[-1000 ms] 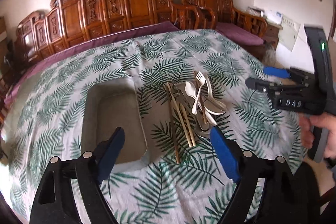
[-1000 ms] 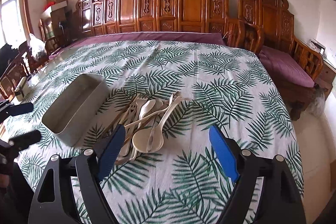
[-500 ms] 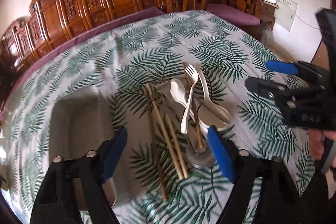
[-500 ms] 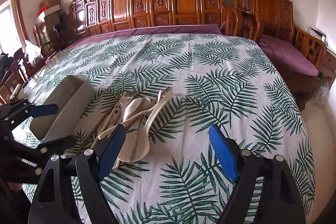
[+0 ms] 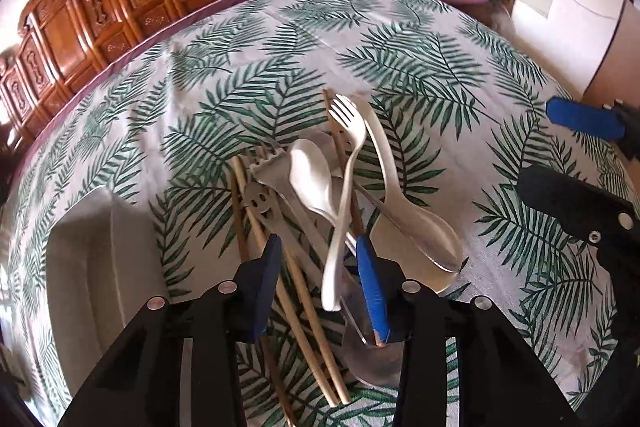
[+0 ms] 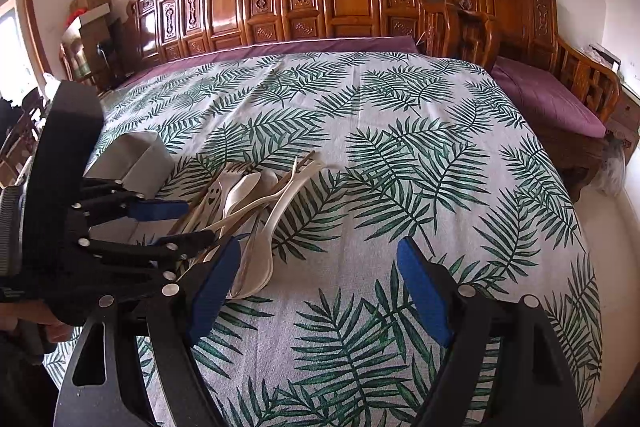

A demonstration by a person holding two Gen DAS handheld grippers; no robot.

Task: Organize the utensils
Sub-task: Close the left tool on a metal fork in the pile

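A pile of utensils [image 5: 320, 195] lies on the leaf-print tablecloth: a white fork [image 5: 349, 131], white spoons, a grey smiley-face spatula [image 5: 260, 198], wooden chopsticks [image 5: 308, 311] and a metal spoon [image 5: 372, 355]. My left gripper [image 5: 320, 275] is low over the near ends of the handles and its jaws are closing. The fork handle and chopsticks lie between the pads, which do not visibly press on them. My right gripper [image 6: 320, 287] hangs open over bare cloth to the right of the pile [image 6: 248, 195], with nothing between its fingers.
A grey rectangular tray [image 5: 100, 247] sits on the table just left of the pile. The right gripper [image 5: 576, 163] shows at the right edge of the left wrist view. Carved wooden benches with purple cushions [image 6: 552, 103] line the far side.
The left gripper came forward and down over the handle ends while its jaws narrowed around them. The right gripper dropped slightly and stayed open.
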